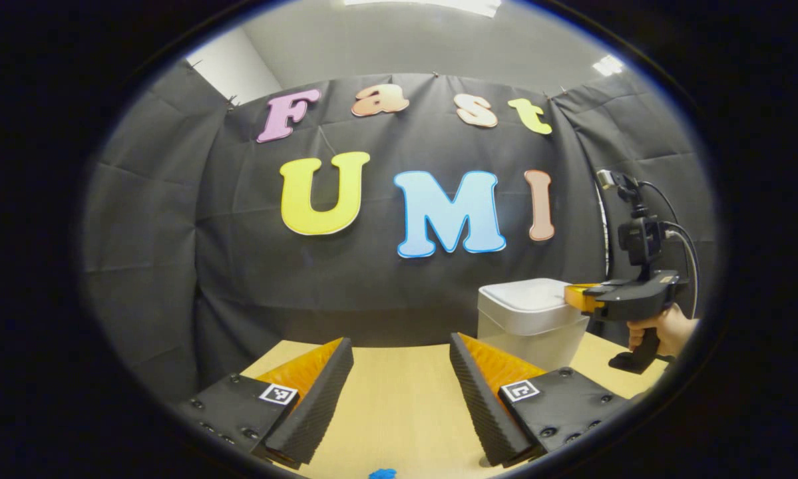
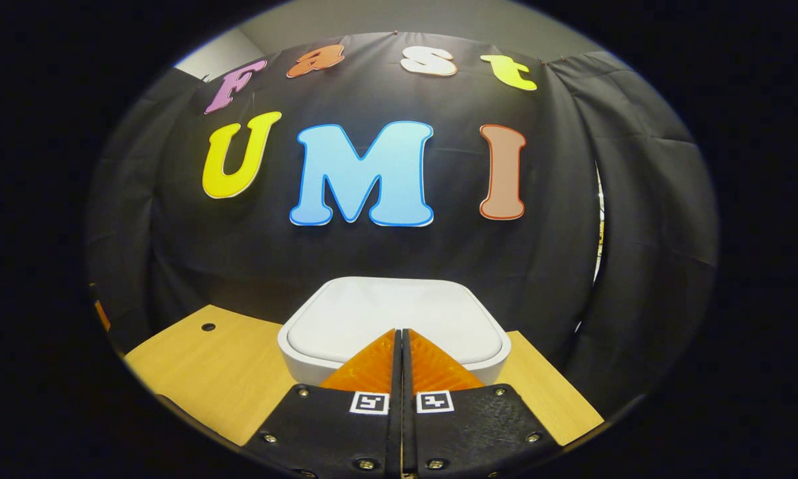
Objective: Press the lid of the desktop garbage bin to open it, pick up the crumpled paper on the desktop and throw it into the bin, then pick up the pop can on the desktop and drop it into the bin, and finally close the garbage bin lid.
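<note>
Right now the right gripper (image 2: 399, 330), fingers clenched together & empty, sits over the bin lid (image 2: 392, 313), still down, so the opening press looks like the step in hand, needing a firm downward push, while the left gripper (image 1: 399, 346) waits spread wide.

My left gripper (image 1: 402, 359) hangs level, jaws spread wide; my right gripper (image 2: 402, 339), gripped by a hand (image 1: 665, 330) at its handle, has jaws pressed together.

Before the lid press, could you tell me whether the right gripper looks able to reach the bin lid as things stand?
Probably yes: the right gripper, fingers together, is poised over the front edge of the closed bin lid, with nothing between them.
</note>
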`<state>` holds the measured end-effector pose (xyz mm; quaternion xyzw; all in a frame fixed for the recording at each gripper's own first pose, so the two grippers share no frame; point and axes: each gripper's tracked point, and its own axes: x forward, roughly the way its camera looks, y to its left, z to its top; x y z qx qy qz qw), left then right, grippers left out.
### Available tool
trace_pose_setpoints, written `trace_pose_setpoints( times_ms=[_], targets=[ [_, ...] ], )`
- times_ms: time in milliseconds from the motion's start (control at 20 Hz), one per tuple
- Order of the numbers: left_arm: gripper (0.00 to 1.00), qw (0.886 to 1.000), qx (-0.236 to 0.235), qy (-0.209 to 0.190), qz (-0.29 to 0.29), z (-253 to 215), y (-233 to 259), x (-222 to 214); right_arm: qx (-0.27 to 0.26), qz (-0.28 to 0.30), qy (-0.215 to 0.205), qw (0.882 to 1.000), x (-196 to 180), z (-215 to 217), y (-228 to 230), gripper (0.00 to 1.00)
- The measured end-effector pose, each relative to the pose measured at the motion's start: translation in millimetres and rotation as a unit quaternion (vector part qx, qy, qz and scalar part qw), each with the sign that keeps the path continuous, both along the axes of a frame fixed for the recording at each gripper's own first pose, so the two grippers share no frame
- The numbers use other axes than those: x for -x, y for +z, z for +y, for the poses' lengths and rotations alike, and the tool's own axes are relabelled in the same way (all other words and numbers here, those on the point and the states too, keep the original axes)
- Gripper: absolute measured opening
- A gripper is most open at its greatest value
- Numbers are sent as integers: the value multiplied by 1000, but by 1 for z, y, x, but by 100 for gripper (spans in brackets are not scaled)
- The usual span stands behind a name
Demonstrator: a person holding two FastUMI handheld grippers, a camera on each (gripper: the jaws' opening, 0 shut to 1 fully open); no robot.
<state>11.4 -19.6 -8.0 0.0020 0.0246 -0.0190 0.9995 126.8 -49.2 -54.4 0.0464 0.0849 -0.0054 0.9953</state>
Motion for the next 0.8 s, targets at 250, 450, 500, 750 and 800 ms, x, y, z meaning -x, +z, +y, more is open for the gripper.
trace_pose_setpoints(
  times_ms=[250,450,500,750,800],
  targets=[
    [95,1000,-2,7,-11,5,7,8,-3,-5,-2,1000,0,-1,15,0],
    [96,1000,-3,17,-12,12,8,13,-7,-35,-8,999,6,-3,34,1],
    [95,1000,-2,18,-12,13,7,14,-5,-41,-8,999,7,-2,39,1],
    [96,1000,3,17,-12,7,7,16,6,-35,1,999,16,0,36,1],
    [95,1000,3,16,-12,5,7,15,12,-35,2,999,17,-1,35,1]
  ],
)
